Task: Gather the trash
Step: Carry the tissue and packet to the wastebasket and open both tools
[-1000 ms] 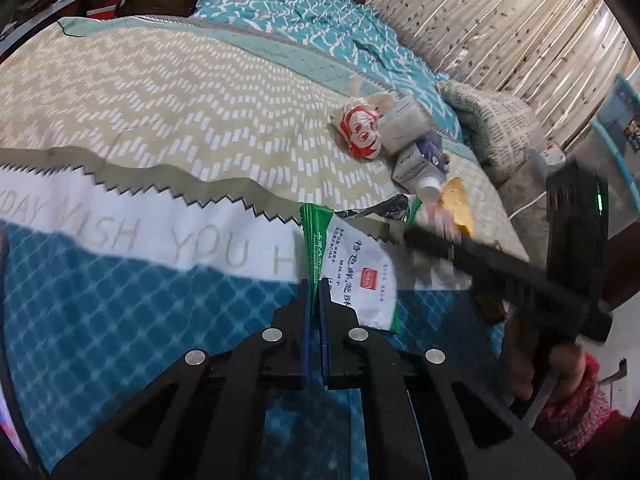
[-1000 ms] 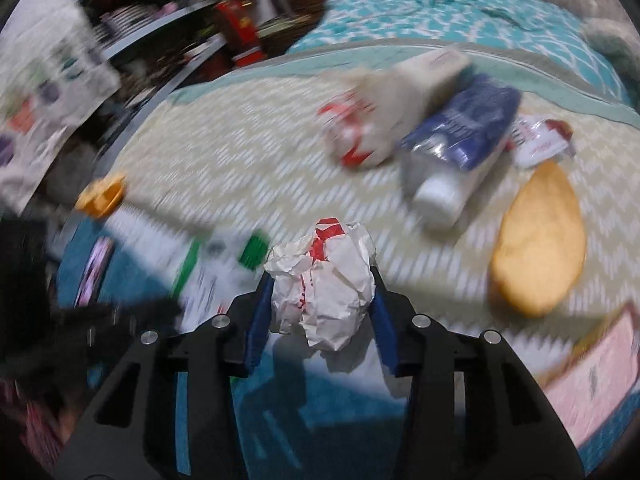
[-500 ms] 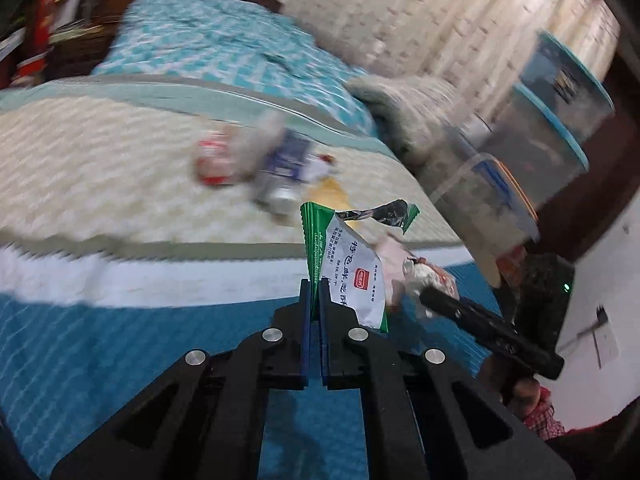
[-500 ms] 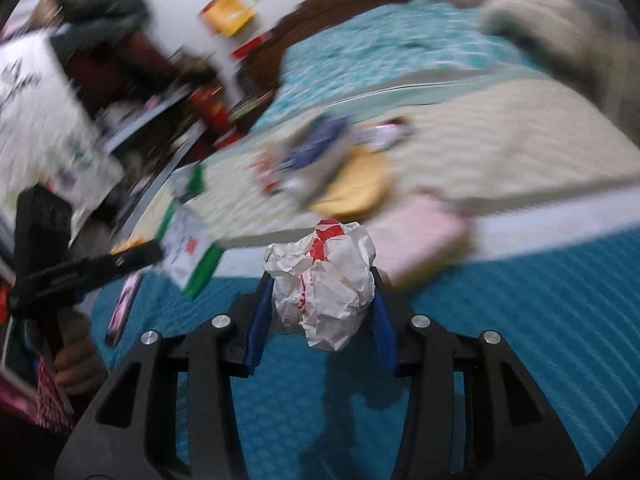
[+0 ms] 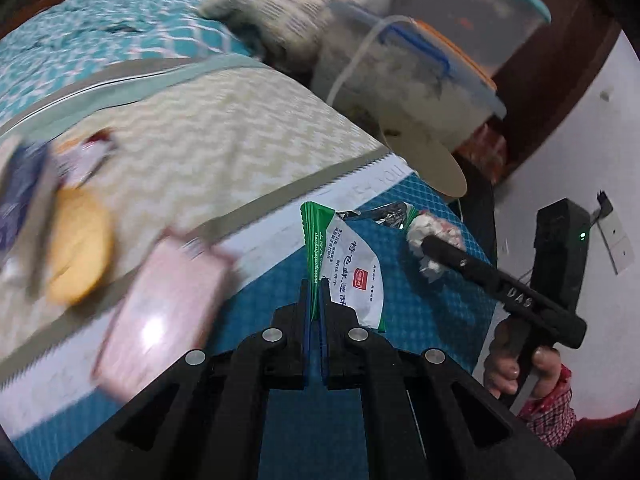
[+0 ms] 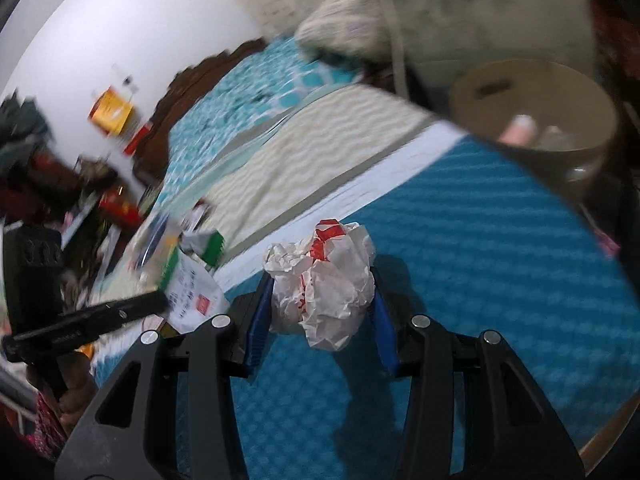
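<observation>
Carry phase: left gripper [image 5: 316,292] pinches wrapper [image 5: 352,272]; right gripper [image 6: 320,300] clamps paper ball [image 6: 324,280]. Keep both grips firm until over bin [image 6: 532,120], upper right.

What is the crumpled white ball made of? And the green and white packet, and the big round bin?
The crumpled ball looks like thin matte paper: sharp creases, white with red print. The packet looks like glossy plastic film, apparently with a silvery foil lining at its torn top. The bin looks like smooth beige plastic, though blur leaves that uncertain.
</observation>
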Demonstrator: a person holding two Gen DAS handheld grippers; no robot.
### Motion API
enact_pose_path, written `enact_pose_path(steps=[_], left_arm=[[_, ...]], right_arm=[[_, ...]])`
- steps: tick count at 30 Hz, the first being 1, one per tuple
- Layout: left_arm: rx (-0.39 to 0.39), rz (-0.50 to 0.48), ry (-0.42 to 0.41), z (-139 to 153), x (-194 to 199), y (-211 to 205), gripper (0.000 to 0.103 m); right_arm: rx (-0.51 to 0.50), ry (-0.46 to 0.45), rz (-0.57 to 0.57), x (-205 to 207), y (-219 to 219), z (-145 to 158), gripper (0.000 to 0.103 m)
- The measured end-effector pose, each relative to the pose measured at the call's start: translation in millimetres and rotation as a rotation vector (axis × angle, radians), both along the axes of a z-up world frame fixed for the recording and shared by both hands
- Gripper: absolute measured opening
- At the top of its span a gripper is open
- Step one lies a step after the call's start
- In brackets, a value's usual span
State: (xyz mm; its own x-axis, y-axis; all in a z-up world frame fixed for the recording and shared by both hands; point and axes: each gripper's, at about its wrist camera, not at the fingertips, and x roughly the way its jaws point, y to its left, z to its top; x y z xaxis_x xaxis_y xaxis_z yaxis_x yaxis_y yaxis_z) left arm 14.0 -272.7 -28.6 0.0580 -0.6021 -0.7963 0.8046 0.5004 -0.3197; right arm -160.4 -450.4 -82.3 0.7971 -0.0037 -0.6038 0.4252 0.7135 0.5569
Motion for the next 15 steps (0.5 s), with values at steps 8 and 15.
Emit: enact_pose_path(steps=[8, 15], left_arm=[[0.032, -0.147, -0.028, 4.3, -4.0, -133.9, 0.003], [0.086, -0.200, -0.089, 0.3, -10.5, -254.0, 0.003]], right_arm=[[0.083, -0.052, -0.228, -30.5, -109.0, -0.9, 0.048], [0.163, -0.061, -0.389, -36.6, -183.1, -17.7, 0.054]])
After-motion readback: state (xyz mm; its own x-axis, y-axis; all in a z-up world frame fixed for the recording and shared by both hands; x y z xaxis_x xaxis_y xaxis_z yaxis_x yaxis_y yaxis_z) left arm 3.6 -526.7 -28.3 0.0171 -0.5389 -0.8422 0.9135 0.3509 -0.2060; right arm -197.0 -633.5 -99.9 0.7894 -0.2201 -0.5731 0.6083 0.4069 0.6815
